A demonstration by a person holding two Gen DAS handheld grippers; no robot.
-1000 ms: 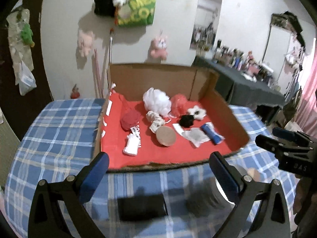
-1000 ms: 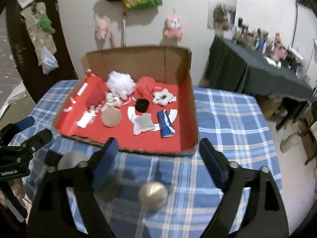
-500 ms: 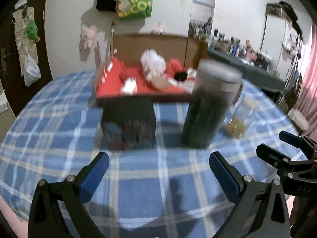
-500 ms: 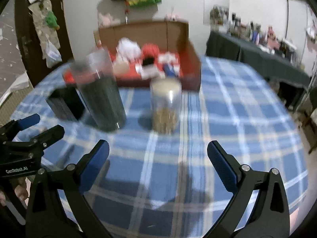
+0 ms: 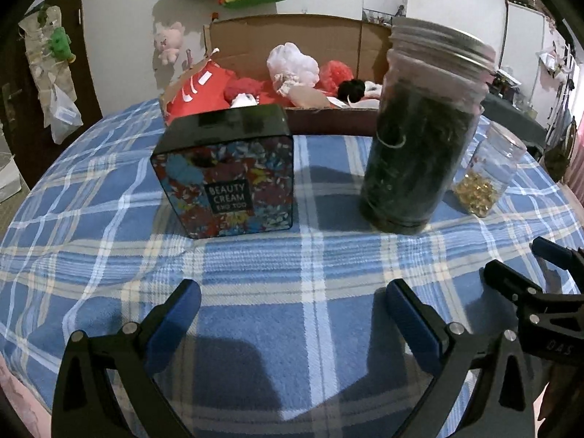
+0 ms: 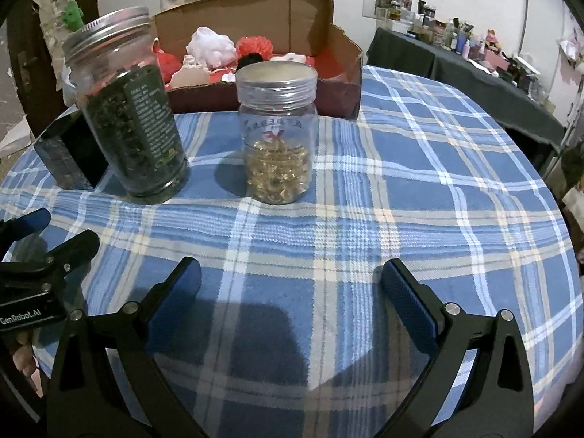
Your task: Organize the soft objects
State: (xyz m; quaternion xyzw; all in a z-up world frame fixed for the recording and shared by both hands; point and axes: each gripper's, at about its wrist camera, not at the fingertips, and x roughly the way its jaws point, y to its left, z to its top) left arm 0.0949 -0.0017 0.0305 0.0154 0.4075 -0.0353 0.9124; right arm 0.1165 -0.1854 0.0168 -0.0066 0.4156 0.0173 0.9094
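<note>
Left wrist view is showing the soft objects, among them a white pouf (image 5: 292, 62) and a red pouf (image 5: 335, 73), sitting in the cardboard box (image 5: 292, 29) at upper centre of the frame. Standing between box and grippers are a beauty cream box (image 5: 226, 171), a tall dark jar (image 5: 419, 138) and a small jar of golden capsules (image 6: 277, 135). Any low reach toward the box is risking a knock against these, and the tall jar is looking likeliest to topple. The left gripper (image 5: 292, 314) is hanging over the plaid table (image 5: 328, 262), angled downward, jaws wide apart and holding nothing. The right gripper (image 6: 288, 292) is sitting alongside, likewise tilted down, its jaws having just been opening and now gaping with nothing between them.
</note>
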